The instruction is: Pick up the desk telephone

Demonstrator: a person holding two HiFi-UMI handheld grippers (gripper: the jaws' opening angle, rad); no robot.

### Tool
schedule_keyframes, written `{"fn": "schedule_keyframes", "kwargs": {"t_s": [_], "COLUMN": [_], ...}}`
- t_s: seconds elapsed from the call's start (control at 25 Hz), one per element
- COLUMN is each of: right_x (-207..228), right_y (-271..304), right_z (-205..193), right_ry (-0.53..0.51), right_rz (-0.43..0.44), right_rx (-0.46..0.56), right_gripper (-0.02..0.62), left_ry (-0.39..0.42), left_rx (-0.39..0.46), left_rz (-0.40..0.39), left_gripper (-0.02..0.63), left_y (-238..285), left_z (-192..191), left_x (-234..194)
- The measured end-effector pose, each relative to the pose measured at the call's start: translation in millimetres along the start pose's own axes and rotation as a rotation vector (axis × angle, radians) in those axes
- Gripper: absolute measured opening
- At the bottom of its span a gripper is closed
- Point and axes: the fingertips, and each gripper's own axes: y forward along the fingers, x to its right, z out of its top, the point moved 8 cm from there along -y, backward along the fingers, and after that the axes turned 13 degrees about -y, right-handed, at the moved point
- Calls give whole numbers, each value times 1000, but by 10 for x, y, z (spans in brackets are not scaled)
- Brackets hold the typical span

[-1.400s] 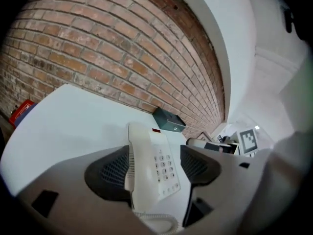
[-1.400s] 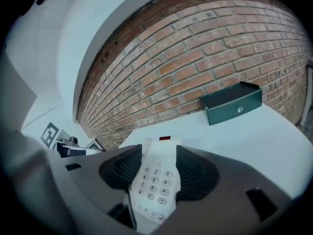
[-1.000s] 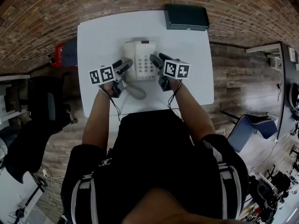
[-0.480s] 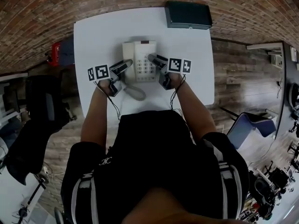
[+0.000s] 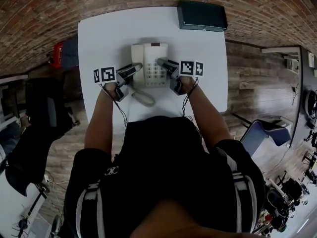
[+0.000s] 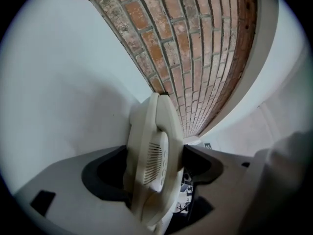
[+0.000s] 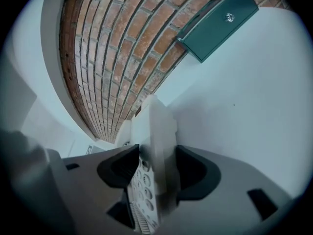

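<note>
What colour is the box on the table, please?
The box is dark green, clearest in the right gripper view.

Your left forearm [image 5: 100, 120] and right forearm [image 5: 202, 114] reach forward from your body, angled slightly toward each other, over the near half of the tabletop [image 5: 99, 33]. The left gripper [image 5: 134, 67] points inward and a little downward, rolled, its marker cube [image 5: 105, 75] facing up. Its jaws stand wide and have just been opening, with the left edge of the desk telephone [image 5: 151, 63] between them. The right gripper [image 5: 162, 62] mirrors it, marker cube [image 5: 190, 68] up, jaws astride the telephone's right edge. Whether they press on it you cannot tell.
</note>
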Motion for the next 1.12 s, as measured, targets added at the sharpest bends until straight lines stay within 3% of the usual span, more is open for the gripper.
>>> {"fn": "schedule_keyframes", "kwargs": {"t_s": [0.32, 0.48, 0.8, 1.12], "right_x": [-99, -184, -480, -824], "right_y": [-38, -90, -324, -647], "right_z": [12, 46, 246, 342], "right_ry": [-47, -60, -119, -113], "right_rz": [-11, -25, -1, 23], "right_rx": [-29, -23, 7, 10], "right_gripper": [221, 221, 221, 221], "left_ry": [17, 24, 76, 133], "left_rx": [-9, 30, 71, 100], "left_rz": [24, 33, 35, 29], "left_gripper": [344, 326, 318, 316], "left_y": [-70, -121, -273, -435], "left_z": [-52, -84, -176, -327], "left_x": [46, 136, 569, 1025]}}
